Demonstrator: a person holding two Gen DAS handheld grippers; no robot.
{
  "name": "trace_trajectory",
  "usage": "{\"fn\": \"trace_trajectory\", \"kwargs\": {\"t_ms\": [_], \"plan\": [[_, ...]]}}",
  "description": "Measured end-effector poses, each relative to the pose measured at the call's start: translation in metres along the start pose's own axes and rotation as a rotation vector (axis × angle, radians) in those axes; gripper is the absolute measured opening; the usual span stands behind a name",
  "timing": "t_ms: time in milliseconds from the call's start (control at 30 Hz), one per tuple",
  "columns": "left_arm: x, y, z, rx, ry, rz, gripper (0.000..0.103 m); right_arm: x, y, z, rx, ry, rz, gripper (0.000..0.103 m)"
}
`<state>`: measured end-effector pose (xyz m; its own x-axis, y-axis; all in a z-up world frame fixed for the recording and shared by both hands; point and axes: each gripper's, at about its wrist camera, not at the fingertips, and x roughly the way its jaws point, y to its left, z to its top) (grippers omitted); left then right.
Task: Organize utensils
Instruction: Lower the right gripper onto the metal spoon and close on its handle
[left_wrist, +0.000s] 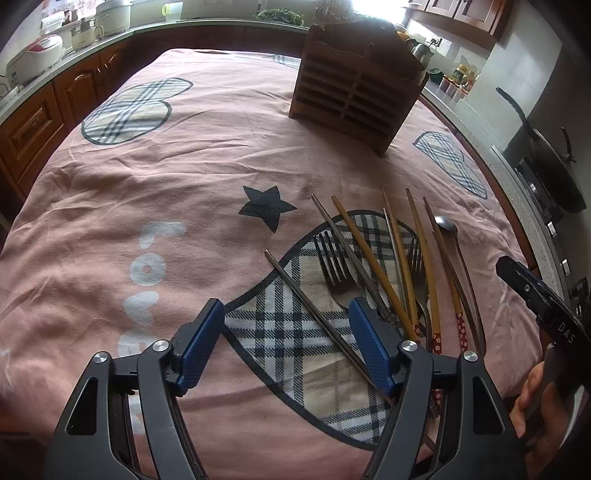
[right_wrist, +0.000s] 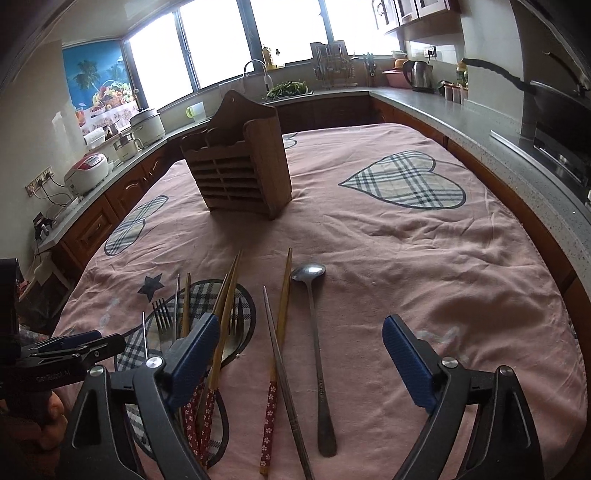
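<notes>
The left gripper (left_wrist: 286, 345) hovers low with jaws wide apart, straddling a thin steel chopstick (left_wrist: 317, 317) without gripping it. At 12 o'clock stands the slatted wooden utensil holder (right_wrist: 240, 170). The right gripper (right_wrist: 301, 363) also gapes, empty, above a long steel spoon (right_wrist: 317, 354) on the wrinkled pink cloth (right_wrist: 424, 266).

Home kitchen: counters (right_wrist: 424, 99), kettle (right_wrist: 419, 75), rice cooker (right_wrist: 86, 171), faucet (right_wrist: 258, 72).

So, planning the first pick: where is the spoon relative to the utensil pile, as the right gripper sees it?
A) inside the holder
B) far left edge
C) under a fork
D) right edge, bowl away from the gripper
D: the spoon lies rightmost, with its bowl pointing toward the holder.
</notes>
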<state>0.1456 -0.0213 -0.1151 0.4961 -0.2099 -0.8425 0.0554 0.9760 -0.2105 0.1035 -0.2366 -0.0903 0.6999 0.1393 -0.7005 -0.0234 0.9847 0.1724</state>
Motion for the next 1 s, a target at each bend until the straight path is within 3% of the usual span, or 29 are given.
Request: {"fn": "trace_trajectory", "kwargs": {"t_ms": [133,167,300,433,600,733,833,933,1000], "plan": [[0.016,-0.002,0.005,0.004,0.048,-0.011,0.047,0.027,-0.009,0.009,0.018,0.063,0.029,0.068],[0.02,-0.002,0.006,0.006,0.06,-0.013,0.043,0.033,-0.01,0.011,0.015,0.075,0.034,0.06],[0.025,-0.006,0.013,0.033,0.063,-0.005,0.038,0.055,-0.014,0.019,0.01,0.137,0.042,0.043],[0.029,-0.011,0.019,0.068,0.071,0.013,0.034,0.075,-0.012,0.024,-0.013,0.191,0.05,0.036],[0.036,-0.027,0.025,0.175,0.074,0.057,0.013,0.084,-0.012,0.031,-0.02,0.203,0.058,0.032],[0.041,-0.041,0.025,0.254,0.045,0.084,0.011,0.088,-0.013,0.034,-0.033,0.203,0.053,0.026],[0.043,-0.04,0.03,0.264,0.04,0.072,0.009,0.089,-0.017,0.036,-0.029,0.203,0.054,0.012],[0.042,-0.036,0.038,0.266,0.033,0.055,0.0,0.088,-0.023,0.038,-0.006,0.201,0.075,0.01],[0.042,-0.033,0.044,0.265,0.041,0.041,0.0,0.085,-0.024,0.04,0.001,0.191,0.081,0.008]]}}
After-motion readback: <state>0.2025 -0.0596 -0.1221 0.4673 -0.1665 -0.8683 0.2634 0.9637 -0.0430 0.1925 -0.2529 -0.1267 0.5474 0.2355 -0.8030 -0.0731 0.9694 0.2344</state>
